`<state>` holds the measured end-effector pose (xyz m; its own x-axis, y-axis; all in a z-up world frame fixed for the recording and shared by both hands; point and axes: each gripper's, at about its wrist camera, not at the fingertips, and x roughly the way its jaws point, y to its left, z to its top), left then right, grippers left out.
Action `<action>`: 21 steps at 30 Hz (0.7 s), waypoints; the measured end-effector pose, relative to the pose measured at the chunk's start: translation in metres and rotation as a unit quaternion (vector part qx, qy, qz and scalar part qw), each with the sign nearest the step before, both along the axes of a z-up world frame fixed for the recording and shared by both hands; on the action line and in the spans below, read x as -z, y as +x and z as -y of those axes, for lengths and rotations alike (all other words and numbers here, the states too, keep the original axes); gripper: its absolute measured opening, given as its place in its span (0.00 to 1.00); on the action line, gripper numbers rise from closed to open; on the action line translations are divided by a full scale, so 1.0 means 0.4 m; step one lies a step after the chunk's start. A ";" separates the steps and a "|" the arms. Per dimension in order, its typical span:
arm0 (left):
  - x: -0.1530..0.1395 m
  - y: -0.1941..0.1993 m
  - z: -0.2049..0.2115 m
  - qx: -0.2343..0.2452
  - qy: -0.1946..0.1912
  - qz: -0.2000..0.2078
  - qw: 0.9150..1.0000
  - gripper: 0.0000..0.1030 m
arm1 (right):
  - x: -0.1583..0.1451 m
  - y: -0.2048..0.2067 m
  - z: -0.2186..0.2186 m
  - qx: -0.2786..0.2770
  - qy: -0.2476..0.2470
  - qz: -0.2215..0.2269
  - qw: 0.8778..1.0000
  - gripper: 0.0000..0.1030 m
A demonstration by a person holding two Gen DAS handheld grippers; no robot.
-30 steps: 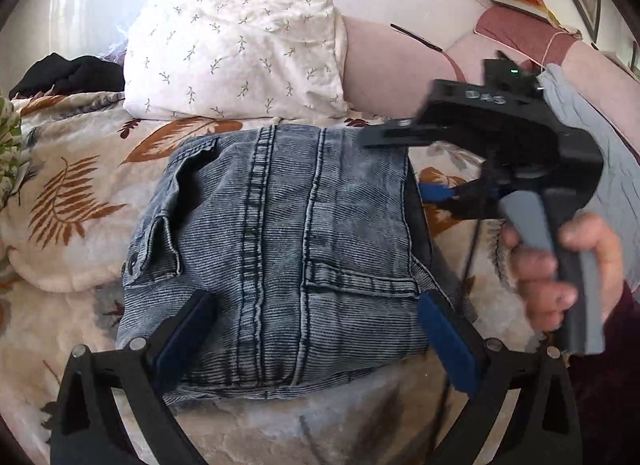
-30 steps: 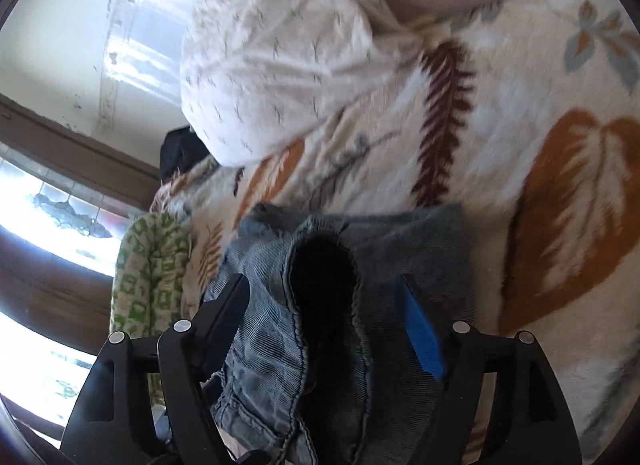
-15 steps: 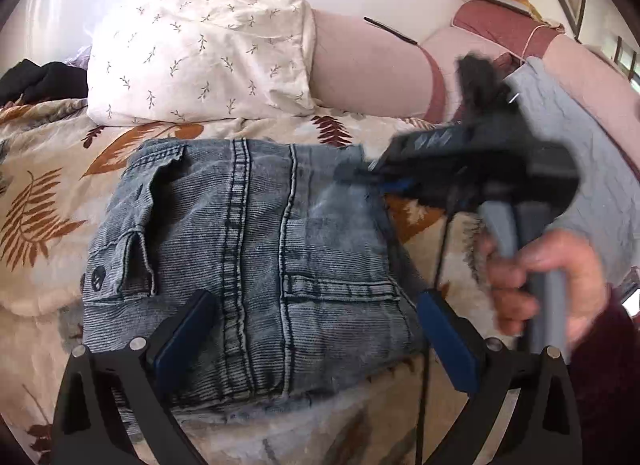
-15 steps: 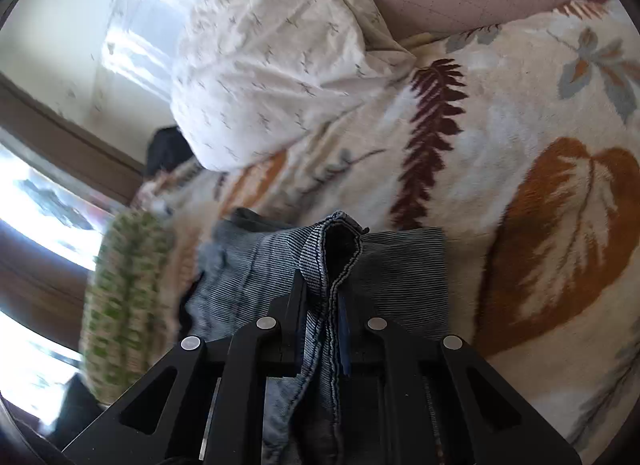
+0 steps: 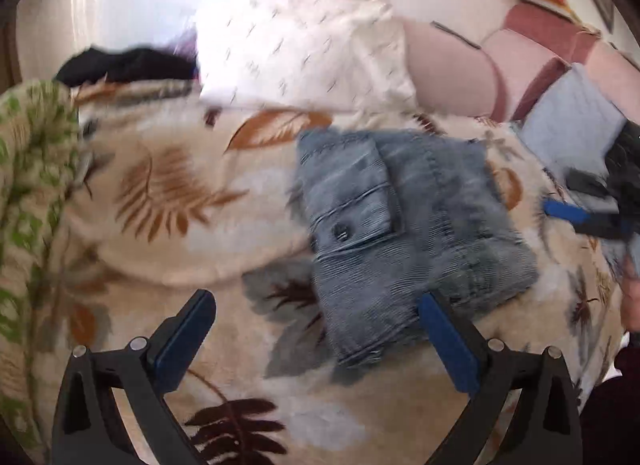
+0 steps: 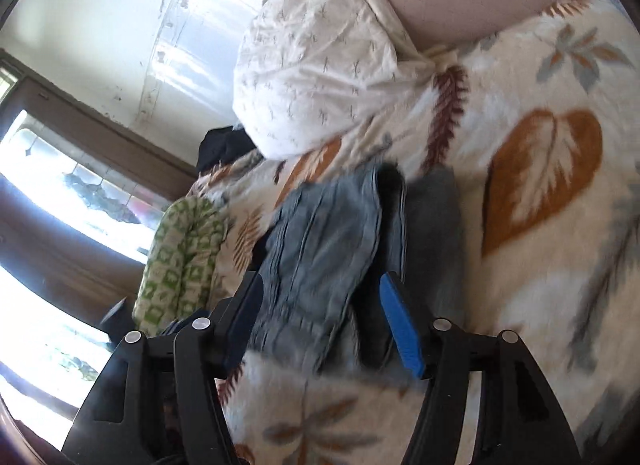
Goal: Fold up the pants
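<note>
Folded blue denim pants (image 5: pixel 408 233) lying in a compact bundle on the leaf-print blanket (image 5: pixel 168 201), cargo pocket with its dark button facing up on the left half of the bundle. Seen from the left wrist, sitting right of centre, near edge reaching down between the two blue pads. Left gripper (image 5: pixel 316 325) hanging above the blanket with fingers spread wide, released, nothing clamped; right pad overlapping the near right corner of the denim in the picture, touching or merely above it impossible to tell; left pad over bare blanket. Everything smeared with motion blur.

Right gripper (image 6: pixel 324 309) at the right-hand side of the bundle, jaws opening, stacked denim layers between the pads but not pinched; same tool poking in at the far right edge of the left wrist view, blue pad just beside the bundle. White sprigged pillow (image 5: pixel 304 49) at the far side of the bed, pink bolster (image 5: pixel 448 65) to its right, light blue cloth (image 5: pixel 568 117) further right. Black garment (image 5: pixel 124 65) far left beyond the blanket, green-patterned cloth (image 5: pixel 28 169) bunched along the left edge
</note>
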<state>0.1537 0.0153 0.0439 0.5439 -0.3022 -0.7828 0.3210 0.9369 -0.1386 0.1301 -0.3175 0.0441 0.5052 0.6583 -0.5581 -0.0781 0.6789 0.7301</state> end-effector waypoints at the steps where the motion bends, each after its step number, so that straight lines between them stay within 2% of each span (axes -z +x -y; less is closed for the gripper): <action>1: 0.010 0.004 -0.004 0.001 -0.010 -0.001 1.000 1.00 | 0.020 -0.013 -0.013 -0.007 0.007 -0.012 1.000 0.60; 4: 0.013 0.017 0.000 0.000 -0.018 -0.007 1.000 0.99 | 0.054 -0.019 -0.052 -0.020 0.025 -0.030 0.999 0.60; 6: 0.014 0.029 0.014 0.023 -0.027 -0.026 0.999 0.99 | 0.073 0.000 -0.075 -0.025 0.032 -0.038 0.998 0.60; 9: 0.025 0.037 0.018 0.037 -0.043 -0.038 0.998 0.99 | 0.106 0.034 -0.110 -0.024 0.001 -0.056 0.998 0.60; 12: 0.062 0.048 0.015 0.042 -0.078 -0.077 0.993 0.99 | 0.144 0.051 -0.133 -0.036 0.003 -0.075 0.997 0.55; 13: 0.070 0.050 0.016 0.042 -0.089 -0.085 0.992 0.99 | 0.144 0.052 -0.142 -0.039 -0.006 -0.073 0.997 0.46; 14: 0.075 0.053 0.019 0.042 -0.093 -0.085 0.991 0.99 | 0.137 0.052 -0.152 -0.043 -0.015 -0.065 0.997 0.26; 15: 0.076 0.055 0.024 0.043 -0.092 -0.080 0.992 0.99 | 0.130 0.049 -0.160 -0.046 -0.019 -0.059 0.997 0.21; 19: 0.065 0.049 0.045 0.055 -0.085 -0.063 0.993 0.99 | 0.091 0.025 -0.209 -0.042 -0.096 -0.034 0.994 0.15; 21: 0.059 0.046 0.051 0.062 -0.087 -0.060 0.993 0.99 | 0.072 0.008 -0.237 -0.029 -0.156 -0.013 0.987 0.14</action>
<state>0.1719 -0.0051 0.0204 0.4003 -0.4966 -0.7701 0.4036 0.8501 -0.3384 0.1331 -0.2229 0.0153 0.4546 0.4799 -0.7503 -0.1079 0.8659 0.4885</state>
